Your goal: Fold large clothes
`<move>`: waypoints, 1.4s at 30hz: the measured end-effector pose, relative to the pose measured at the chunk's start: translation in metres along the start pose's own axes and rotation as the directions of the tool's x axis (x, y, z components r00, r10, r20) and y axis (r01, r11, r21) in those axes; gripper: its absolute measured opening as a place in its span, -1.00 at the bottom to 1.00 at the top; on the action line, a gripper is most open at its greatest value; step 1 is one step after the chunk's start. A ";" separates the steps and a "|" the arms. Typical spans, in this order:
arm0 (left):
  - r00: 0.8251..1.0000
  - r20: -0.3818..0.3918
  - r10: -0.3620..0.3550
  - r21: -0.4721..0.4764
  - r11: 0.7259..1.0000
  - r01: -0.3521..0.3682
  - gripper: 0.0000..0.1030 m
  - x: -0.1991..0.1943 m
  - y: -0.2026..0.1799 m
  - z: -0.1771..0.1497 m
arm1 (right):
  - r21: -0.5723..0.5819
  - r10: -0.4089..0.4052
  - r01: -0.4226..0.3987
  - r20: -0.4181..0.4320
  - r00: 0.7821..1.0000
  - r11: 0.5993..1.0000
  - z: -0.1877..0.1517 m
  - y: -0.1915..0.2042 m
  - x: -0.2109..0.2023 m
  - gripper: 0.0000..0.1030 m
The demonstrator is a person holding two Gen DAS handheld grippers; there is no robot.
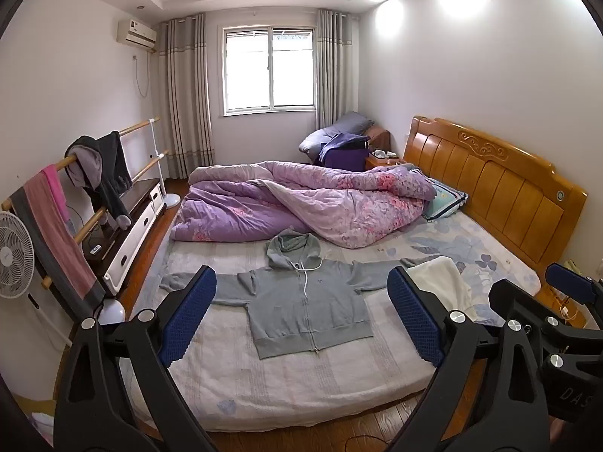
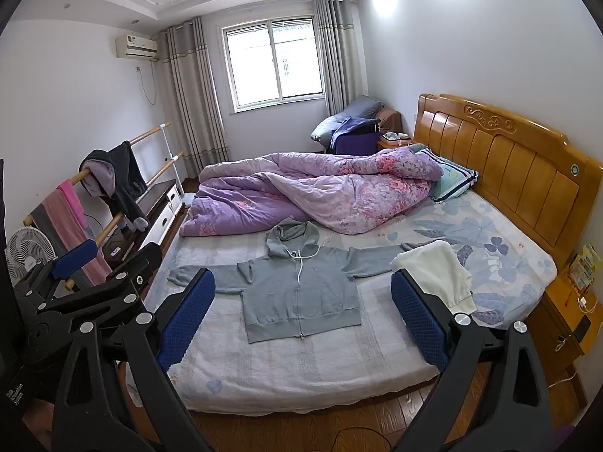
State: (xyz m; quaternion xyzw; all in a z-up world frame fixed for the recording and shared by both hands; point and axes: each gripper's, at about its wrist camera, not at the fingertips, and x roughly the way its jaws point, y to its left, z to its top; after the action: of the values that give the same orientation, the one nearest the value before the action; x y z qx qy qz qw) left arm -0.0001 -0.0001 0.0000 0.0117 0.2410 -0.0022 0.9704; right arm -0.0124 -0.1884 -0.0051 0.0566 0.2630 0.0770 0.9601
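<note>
A grey zip hoodie (image 1: 305, 301) lies flat, front up, on the near half of the bed, sleeves spread out to both sides and hood towards the quilt; it also shows in the right wrist view (image 2: 301, 293). A folded white garment (image 1: 444, 286) lies over the end of its right sleeve, and shows in the right wrist view too (image 2: 437, 275). My left gripper (image 1: 301, 316) is open and empty, held off the bed's foot edge, well short of the hoodie. My right gripper (image 2: 301, 316) is open and empty beside it, at the same distance.
A crumpled purple floral quilt (image 1: 301, 203) fills the far half of the bed, a pillow (image 1: 444, 196) by the wooden headboard (image 1: 497, 180). On the left stand a rail with hanging clothes (image 1: 98, 173), a fan (image 1: 15, 256) and a low cabinet (image 1: 132, 226). A nightstand (image 2: 569, 301) stands right.
</note>
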 end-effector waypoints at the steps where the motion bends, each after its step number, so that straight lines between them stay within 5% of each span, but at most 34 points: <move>1: 1.000 0.000 0.001 0.002 1.000 -0.001 0.80 0.000 0.000 0.000 | 0.000 -0.001 0.001 -0.003 1.000 1.000 0.000 0.000 0.000 0.77; 42: 1.000 -0.011 -0.007 -0.009 1.000 0.007 0.80 0.005 0.000 -0.007 | -0.006 -0.010 0.010 -0.016 1.000 1.000 -0.013 -0.007 0.008 0.77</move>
State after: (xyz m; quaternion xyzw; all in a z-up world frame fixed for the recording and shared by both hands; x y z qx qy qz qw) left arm 0.0007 0.0002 -0.0088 0.0066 0.2462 -0.0045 0.9692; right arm -0.0118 -0.1930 -0.0210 0.0518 0.2708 0.0734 0.9584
